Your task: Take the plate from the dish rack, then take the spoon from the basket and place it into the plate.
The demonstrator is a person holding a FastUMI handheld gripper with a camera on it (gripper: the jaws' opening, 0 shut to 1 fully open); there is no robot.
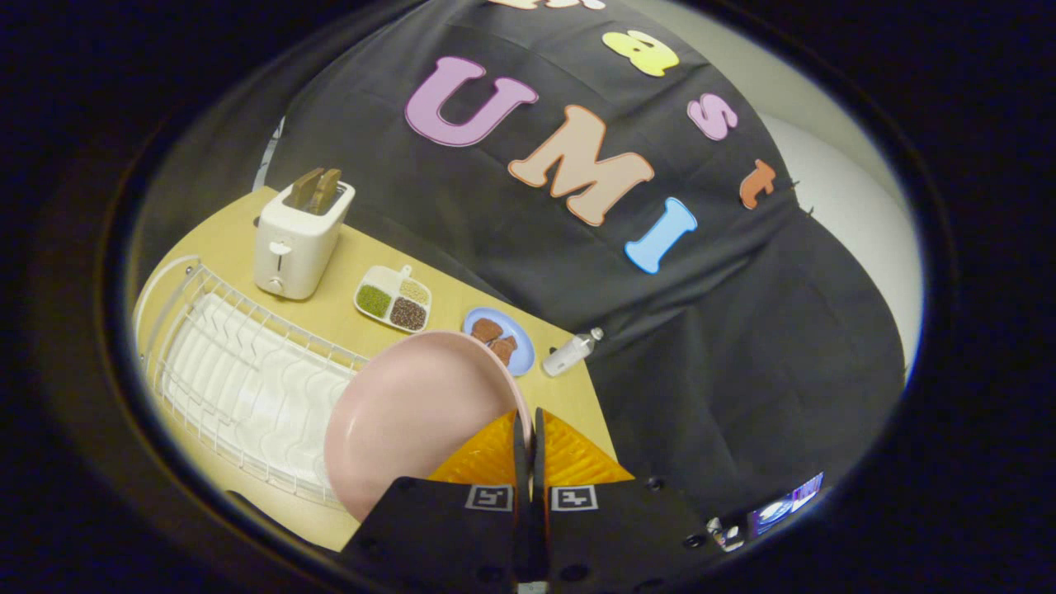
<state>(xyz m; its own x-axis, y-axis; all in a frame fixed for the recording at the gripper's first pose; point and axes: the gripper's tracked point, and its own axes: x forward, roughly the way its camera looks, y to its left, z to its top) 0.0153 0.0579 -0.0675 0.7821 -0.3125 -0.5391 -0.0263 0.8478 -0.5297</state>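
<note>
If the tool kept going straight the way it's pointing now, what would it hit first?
The tool is shut on the pink plate, lifted over the dish rack. Straight ahead beyond its fingers lie the table's edge and the black cloth wall; probably the wall first, though depth is unclear.

On my tabletop (346, 309) I see a white dish rack (247, 388), toaster (299, 239), divided tray (394, 299), blue plate (499, 338) and a lying bottle (571, 352).

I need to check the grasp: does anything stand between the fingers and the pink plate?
No. The gripper has its fingers closed on the rim of the pink plate, held over the white dish rack; nothing visible lies between them.
</note>
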